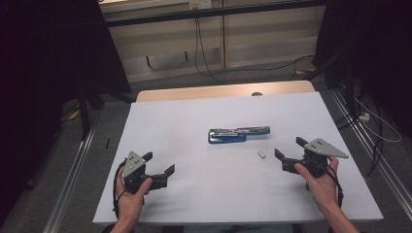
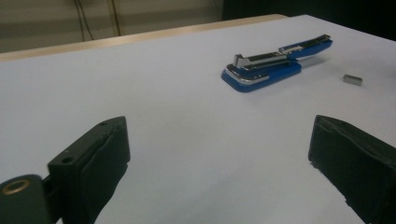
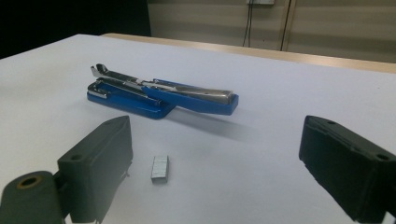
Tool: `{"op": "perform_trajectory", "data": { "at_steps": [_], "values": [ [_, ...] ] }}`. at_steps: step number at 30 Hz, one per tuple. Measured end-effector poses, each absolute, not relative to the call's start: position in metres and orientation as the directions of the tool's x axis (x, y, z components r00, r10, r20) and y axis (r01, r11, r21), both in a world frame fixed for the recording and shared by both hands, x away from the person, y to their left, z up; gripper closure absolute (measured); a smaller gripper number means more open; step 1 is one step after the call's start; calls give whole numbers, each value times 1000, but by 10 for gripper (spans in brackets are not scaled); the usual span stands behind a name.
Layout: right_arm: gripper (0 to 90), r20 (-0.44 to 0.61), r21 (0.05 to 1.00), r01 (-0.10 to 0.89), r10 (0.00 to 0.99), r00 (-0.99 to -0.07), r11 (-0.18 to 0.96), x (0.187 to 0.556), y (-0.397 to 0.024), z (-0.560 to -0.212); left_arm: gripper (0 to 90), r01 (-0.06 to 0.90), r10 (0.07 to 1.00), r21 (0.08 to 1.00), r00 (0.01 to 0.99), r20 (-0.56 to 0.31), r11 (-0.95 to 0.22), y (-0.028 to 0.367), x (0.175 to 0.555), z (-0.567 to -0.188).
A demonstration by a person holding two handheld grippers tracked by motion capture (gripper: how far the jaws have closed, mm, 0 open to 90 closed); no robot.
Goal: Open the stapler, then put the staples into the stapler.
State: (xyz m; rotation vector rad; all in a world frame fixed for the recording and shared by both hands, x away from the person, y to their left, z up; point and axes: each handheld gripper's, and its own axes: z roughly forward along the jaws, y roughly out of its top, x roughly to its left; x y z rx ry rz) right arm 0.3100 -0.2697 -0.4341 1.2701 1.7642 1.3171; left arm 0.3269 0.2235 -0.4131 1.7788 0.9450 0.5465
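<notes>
Stapler (image 1: pixel 239 134) lies opened flat between left tool (image 1: pixel 159 169) and right tool (image 1: pixel 287 151), both gaping wide

Dim even overhead light, dark surroundings, soft shadows, slightly blurred close-ups.

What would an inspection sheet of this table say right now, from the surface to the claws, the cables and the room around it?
Surface: white table top with a wooden strip along the far edge; looks clean.
Job's things: blue stapler lying flipped open near the middle; small block of staples loose on the table beside it, apart from it.
Clutter: nothing seen.
Claws: left claw open, held low at the near left, holding nothing; right claw open, near the staples, holding nothing.
Cables: black cable trailing from the left claw by the hand; more cables on the floor behind and to the right of the table.
Surroundings: grey floor, pale wall panels at the back, dark curtains at both sides.
</notes>
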Motion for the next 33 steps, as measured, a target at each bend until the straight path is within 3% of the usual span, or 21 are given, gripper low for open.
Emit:
{"op": "perform_trajectory", "data": {
  "at_steps": [19,33],
  "values": [
    [88,116,911,405,891,-439,81,324,-259,-428,53,366,775,904,629,-65,-220,224,328,-417],
    [86,128,873,464,849,-513,148,338,-246,-424,53,369,801,908,595,-66,-199,230,323,-415]
  ]
}}
